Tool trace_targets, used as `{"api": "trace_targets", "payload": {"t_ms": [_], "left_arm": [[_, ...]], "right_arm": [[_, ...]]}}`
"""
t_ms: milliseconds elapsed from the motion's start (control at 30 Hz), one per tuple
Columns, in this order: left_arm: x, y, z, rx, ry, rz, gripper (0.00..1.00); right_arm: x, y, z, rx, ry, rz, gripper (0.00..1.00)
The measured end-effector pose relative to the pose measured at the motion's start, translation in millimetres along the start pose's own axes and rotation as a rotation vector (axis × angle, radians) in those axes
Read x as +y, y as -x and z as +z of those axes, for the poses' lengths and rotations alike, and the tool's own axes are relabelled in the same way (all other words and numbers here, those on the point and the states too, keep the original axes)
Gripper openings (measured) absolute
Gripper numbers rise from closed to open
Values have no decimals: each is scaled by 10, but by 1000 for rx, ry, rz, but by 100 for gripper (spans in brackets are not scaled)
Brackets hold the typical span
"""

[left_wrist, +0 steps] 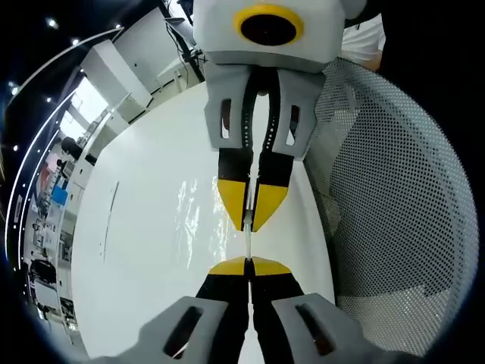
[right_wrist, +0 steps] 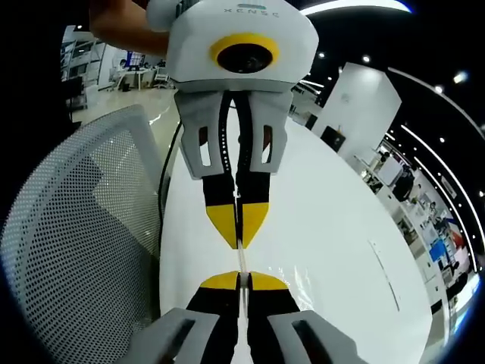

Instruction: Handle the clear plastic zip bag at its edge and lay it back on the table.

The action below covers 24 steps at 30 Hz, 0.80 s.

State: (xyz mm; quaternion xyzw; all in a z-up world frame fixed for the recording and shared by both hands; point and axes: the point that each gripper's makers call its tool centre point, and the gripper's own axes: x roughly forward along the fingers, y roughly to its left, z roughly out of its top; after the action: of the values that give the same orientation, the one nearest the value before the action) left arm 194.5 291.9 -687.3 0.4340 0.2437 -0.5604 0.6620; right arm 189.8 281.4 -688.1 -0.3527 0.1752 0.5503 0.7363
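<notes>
Where the two grippers face each other tip to tip above the white table (left_wrist: 144, 250), one clear plastic zip bag (left_wrist: 204, 220) is stretched between them, its thin edge running as a pale line from one pair of yellow tips to the other. In the left gripper view, the left gripper (left_wrist: 248, 262) rises from the bottom with its jaws pressed together on that edge, and the right gripper (left_wrist: 251, 220) comes down from the top, jaws likewise closed on the same edge. In the right gripper view the arrangement is mirrored: the right gripper (right_wrist: 239, 278) is at the bottom, the left gripper (right_wrist: 238, 236) is at the top, and the bag's film (right_wrist: 292, 277) shows as faint glare just beside the lower tips. The rest of the bag appears as glossy wrinkles over the tabletop; whether it touches the table cannot be told. One white mesh-backed chair (left_wrist: 394, 205) stands just beside the table edge, close to the grippers. A person's hand (right_wrist: 125, 26) holds the upper gripper in the right gripper view. Desks and white pillars stand well apart in the background.
</notes>
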Motion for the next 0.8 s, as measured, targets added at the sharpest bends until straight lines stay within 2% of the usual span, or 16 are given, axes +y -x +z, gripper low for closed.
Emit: {"api": "trace_targets", "payload": {"t_ms": [800], "left_arm": [[17,46,-42,-4,4,12,0]], "right_arm": [[-9,94,-73,5,-15,-13,0]]}}
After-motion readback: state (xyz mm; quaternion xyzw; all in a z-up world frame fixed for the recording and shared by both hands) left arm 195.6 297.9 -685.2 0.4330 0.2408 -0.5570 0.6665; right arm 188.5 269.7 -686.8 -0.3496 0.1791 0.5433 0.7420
